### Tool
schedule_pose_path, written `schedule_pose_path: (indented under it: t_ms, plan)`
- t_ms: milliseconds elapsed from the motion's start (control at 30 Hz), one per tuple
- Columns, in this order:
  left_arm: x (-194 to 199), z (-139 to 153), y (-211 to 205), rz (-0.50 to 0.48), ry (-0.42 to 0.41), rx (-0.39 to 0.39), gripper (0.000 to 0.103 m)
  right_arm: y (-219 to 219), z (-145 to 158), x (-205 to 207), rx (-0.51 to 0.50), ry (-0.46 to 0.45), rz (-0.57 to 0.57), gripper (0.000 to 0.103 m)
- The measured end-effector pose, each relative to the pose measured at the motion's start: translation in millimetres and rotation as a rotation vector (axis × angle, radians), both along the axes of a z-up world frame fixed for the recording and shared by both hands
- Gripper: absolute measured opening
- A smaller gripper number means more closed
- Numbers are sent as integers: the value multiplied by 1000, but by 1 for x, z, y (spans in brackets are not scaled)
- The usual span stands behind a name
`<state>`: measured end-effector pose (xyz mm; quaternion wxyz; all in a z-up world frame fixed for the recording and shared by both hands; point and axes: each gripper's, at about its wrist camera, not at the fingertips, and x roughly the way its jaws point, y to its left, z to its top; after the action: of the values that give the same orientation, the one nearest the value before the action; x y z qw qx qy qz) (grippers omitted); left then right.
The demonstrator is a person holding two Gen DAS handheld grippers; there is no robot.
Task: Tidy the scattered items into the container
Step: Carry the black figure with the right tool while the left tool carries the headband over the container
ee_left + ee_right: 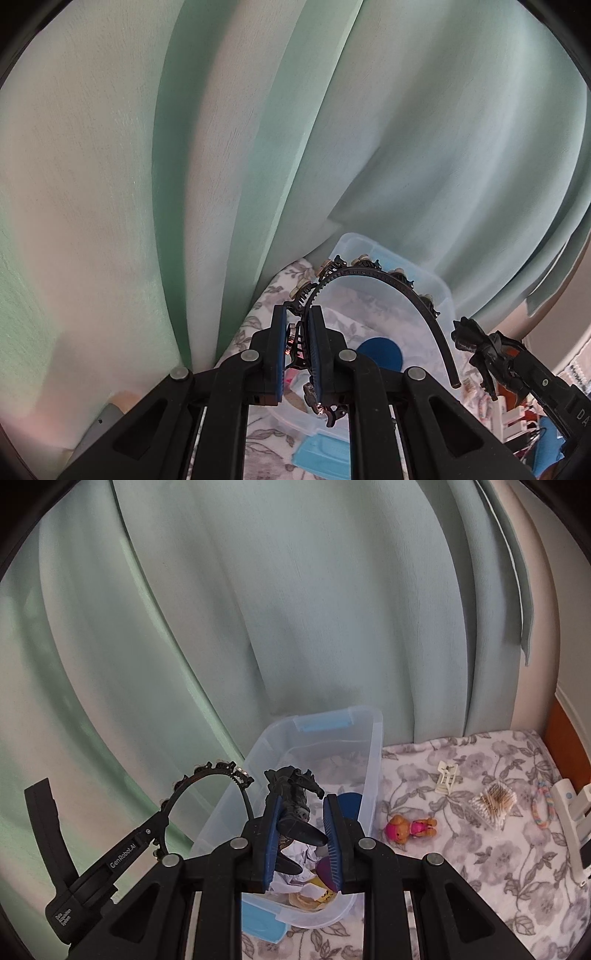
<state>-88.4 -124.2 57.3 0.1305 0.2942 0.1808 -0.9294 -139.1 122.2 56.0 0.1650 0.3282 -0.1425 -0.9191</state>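
My left gripper is shut on a black jewelled headband and holds it above the clear plastic container; it also shows in the right wrist view with the headband. My right gripper holds a dark toy figure over the container. The figure touches the left pad; the right pad stands a little off it. The right gripper also shows with the figure in the left wrist view. Inside the container lie a blue disc, white paper and small toys.
On the floral blanket lie a pink and orange doll, a white hair clip, a pack of cotton swabs and a pastel bracelet. Green curtains hang behind. A blue lid lies beside the container.
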Motion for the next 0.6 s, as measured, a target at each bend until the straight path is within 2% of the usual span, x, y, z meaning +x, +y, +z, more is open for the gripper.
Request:
schedule_pose_path:
  t_ms: [400,533,600]
  plan:
    - [-13,-16,6,2,-53,-38,12,-1,-27,-18,16,-67,-4,25]
    - [-27,-25,-4,6,-72,-52,12,-1,-36,-24,21,-84,-6,25]
    - [-23,-21,8,11,-77,-75,12,-1,-40,-27,19,-89,-8,25]
